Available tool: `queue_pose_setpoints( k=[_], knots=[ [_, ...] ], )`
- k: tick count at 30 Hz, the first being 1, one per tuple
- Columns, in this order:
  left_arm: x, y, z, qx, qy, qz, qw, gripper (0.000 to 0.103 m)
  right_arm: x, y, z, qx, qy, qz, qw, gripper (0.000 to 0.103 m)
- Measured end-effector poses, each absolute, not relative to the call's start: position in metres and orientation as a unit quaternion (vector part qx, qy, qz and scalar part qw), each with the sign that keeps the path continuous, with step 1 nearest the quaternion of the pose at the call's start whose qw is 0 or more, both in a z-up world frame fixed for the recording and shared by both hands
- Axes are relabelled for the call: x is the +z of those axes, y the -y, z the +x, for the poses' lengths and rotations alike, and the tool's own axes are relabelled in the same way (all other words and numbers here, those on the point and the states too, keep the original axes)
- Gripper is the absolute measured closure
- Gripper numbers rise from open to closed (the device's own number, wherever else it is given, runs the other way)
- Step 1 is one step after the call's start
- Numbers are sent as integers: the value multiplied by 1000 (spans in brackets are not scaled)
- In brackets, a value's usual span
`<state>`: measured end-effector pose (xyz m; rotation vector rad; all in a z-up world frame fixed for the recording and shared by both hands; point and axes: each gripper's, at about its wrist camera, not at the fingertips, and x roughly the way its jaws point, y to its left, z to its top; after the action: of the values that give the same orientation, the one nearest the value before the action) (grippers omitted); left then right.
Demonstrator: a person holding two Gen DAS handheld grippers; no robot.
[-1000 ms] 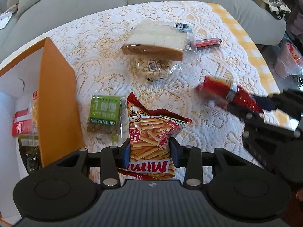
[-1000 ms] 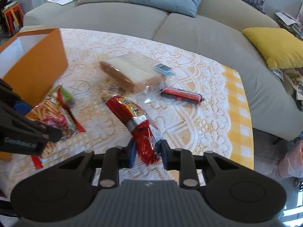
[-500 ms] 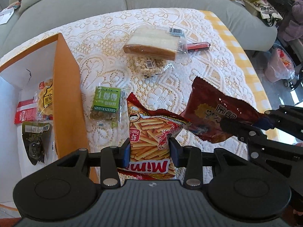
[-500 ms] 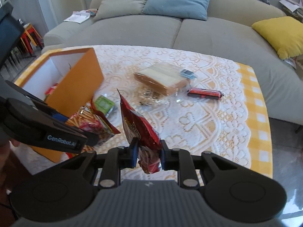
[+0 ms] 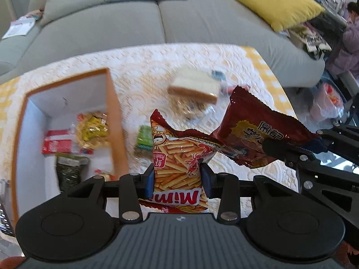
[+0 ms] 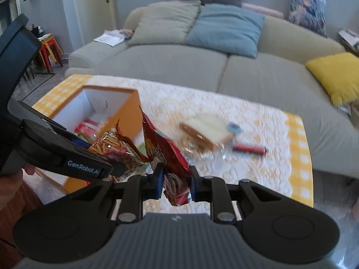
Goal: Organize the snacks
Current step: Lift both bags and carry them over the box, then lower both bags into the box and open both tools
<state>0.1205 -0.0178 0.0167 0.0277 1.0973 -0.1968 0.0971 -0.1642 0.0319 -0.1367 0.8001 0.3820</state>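
Observation:
My left gripper point(image 5: 178, 180) is shut on a Mimi prawn-stick bag point(image 5: 179, 157) and holds it up above the table, just right of the open orange box point(image 5: 113, 112). My right gripper point(image 6: 175, 185) is shut on a dark red snack bag point(image 6: 166, 150), also lifted. That bag shows in the left wrist view point(image 5: 258, 134) right beside the Mimi bag, touching its top corner. The box holds several snack packets point(image 5: 89, 130). The Mimi bag also shows in the right wrist view point(image 6: 116, 145) near the box point(image 6: 125, 116).
On the lace tablecloth point(image 6: 258, 121) lie a wrapped sandwich point(image 5: 195, 87) over a bag of nuts, a green raisin packet point(image 5: 144, 139) by the box, and a red sausage stick point(image 6: 249, 149). A grey sofa point(image 6: 179, 65) runs behind the table.
Both grippers have risen with their bags and moved left toward the orange box. The Mimi bag has left the table. More of the box's inside is in view.

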Motion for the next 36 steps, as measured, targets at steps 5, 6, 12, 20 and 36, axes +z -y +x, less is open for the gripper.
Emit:
queue_pose_setpoints(
  k=[5,6,12,20,36],
  knots=[
    [34,-10,123,-70,-506,14,860,57,47,143,104,200,-368,-64,906,83],
    [37,-17,124,-64,-502,16,862,57,50,139,105,205,-364,-62,907,83],
    [46,-57,132,-27,-495,35,868,57,67,110,118,240,-342,-24,908,83],
    [30,-103,155,28,-514,62,855,57,63,54,146,289,-350,7,891,83],
    [-62,-137,189,43,-602,142,785,57,-11,-22,190,309,-445,-38,840,83]
  ],
)
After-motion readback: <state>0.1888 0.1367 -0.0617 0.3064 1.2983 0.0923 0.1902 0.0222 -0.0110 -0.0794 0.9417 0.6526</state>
